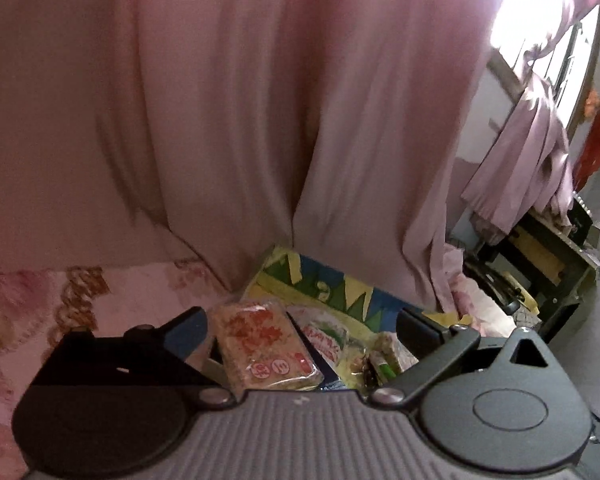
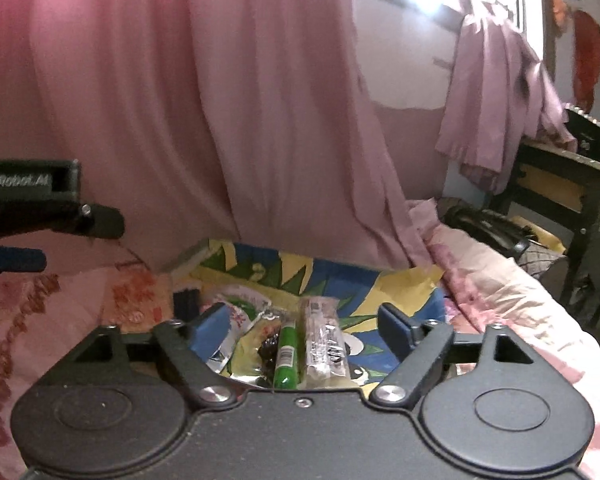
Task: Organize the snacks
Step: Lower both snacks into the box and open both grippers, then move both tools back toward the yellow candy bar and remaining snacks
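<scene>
The left gripper (image 1: 302,326) and right gripper (image 2: 304,322) both hover with jaws released, grasping nothing. Just beyond them the snacks lie on a colourful cloth (image 2: 380,284) on the bed (image 2: 500,276): a green tube (image 2: 287,354), a clear-wrapped bar (image 2: 324,344), and an orange-printed packet (image 1: 260,348). Behind hangs a pink curtain (image 1: 220,120).

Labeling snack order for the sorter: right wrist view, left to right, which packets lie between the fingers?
White and red pouch → yellow packet with dark pieces → green stick packet → clear wrapped bar, all lying on the bright patterned box.
</scene>
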Available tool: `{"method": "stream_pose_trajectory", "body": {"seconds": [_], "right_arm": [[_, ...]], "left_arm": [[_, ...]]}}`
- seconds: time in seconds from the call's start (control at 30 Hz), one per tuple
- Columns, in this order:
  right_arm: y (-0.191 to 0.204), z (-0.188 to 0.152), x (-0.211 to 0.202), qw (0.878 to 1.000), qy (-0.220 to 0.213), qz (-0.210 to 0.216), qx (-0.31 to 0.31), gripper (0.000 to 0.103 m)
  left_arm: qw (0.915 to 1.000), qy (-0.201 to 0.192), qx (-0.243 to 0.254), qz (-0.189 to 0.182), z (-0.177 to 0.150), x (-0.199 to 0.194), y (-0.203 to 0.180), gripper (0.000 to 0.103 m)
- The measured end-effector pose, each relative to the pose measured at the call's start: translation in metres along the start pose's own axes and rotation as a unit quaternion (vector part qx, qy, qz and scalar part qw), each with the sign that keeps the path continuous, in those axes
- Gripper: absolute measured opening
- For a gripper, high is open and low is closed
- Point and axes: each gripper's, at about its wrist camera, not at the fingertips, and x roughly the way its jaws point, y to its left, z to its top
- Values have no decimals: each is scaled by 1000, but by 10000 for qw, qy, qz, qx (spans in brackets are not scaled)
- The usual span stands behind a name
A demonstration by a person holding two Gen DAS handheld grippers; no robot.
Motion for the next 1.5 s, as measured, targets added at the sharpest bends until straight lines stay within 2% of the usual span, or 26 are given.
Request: {"method": "stream_pose_trajectory", "body": {"seconds": [0.2, 0.53, 0.73, 1.0, 1.23, 1.5], "right_arm": [[-7, -2, -47, 9994, -283, 95, 161, 97], [-11, -15, -124, 9982, -535, 159, 230, 102], [-16, -31, -159, 9989, -368, 97, 262, 102], [-21, -50, -188, 9991, 26, 94, 408, 102], [-23, -65, -200, 9986, 335, 11, 413, 102], [-20, -77, -196, 9969, 704, -188, 301, 102]], "left_arm": [[9991, -218, 217, 307, -7, -41, -1, 103], [9958, -201, 683, 579, -43, -103, -2, 103], [9934, -73, 947, 639, -66, -131, -8, 103], [9919, 329, 981, 743, -93, -150, -10, 103], [9891, 621, 1020, 857, -109, -161, -10, 103], [9802, 980, 1416, 979, -126, -156, -19, 103]]}}
